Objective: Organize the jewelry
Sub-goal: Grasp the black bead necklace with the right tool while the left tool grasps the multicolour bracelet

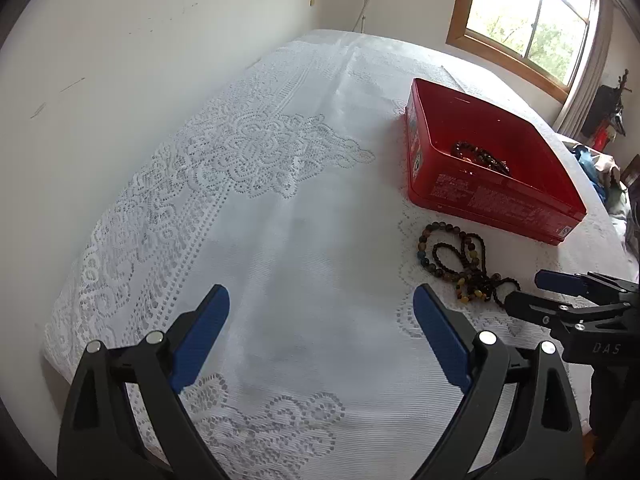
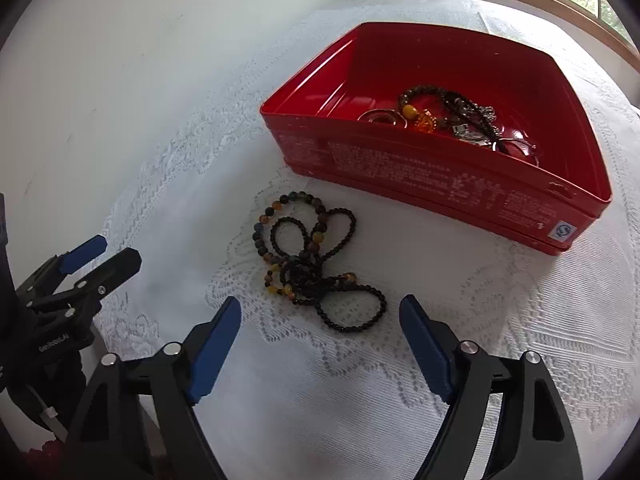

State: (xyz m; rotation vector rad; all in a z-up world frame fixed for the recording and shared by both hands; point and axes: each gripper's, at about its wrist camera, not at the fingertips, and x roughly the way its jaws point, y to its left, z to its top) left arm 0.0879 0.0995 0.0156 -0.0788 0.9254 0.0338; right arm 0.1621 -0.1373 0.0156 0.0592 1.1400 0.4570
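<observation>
A white lace cloth [image 1: 280, 208] is covering the table, which is standing against a plain white wall [image 1: 140, 40]; a wood-framed window [image 1: 532, 20] is letting in daylight at the far right. The left gripper [image 1: 320, 304] is hanging tilted down over bare cloth, its blue-padded jaws standing wide apart with nothing between them. The right gripper [image 2: 320, 312] is pointing down just short of a tangle of beaded bracelets [image 2: 312, 260], its jaws spread wide and touching none of them. The tangle is lying on the lace just in front of the red tin box [image 2: 440, 176], which is sitting open with more jewelry [image 2: 448, 116] piled inside, toward its right
</observation>
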